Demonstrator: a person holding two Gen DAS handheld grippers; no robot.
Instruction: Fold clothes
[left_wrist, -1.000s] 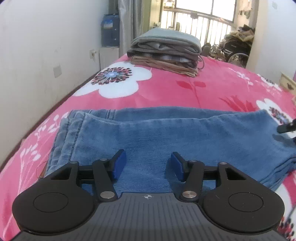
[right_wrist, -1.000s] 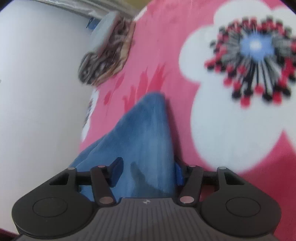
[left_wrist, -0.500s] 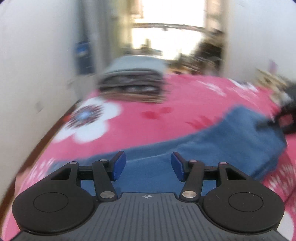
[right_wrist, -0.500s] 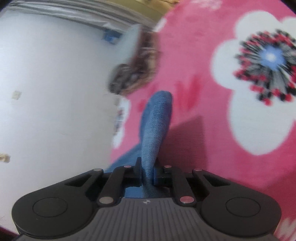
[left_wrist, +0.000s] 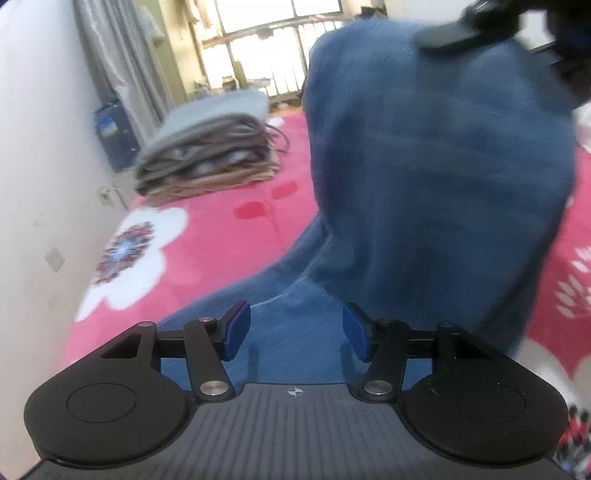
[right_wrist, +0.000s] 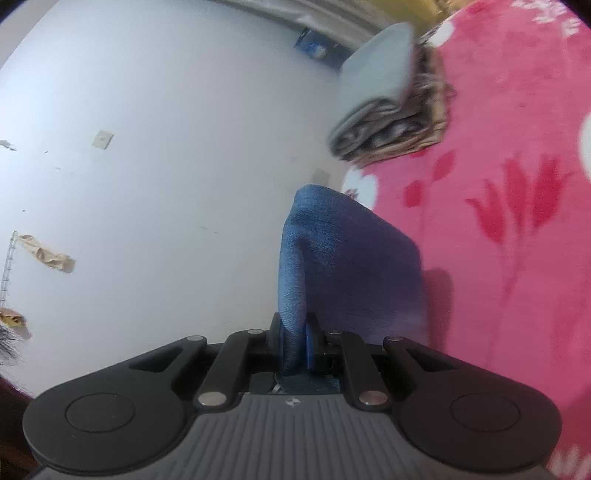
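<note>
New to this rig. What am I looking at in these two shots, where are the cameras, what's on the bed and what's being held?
No robot here: a person carries a hand-held gripper in each hand, and each has a fisheye camera looking forward along its two fingers. One picture is from the left one, the other from the right.

The left hand-held gripper is open over the jeans and grips nothing. The right hand-held gripper is shut on an end of the jeans, lifted off the pink flowered blanket; the left view shows that end hanging in the air in front of it.

Further back on the blanket sits a stack of folded clothes, by the white wall.
</note>
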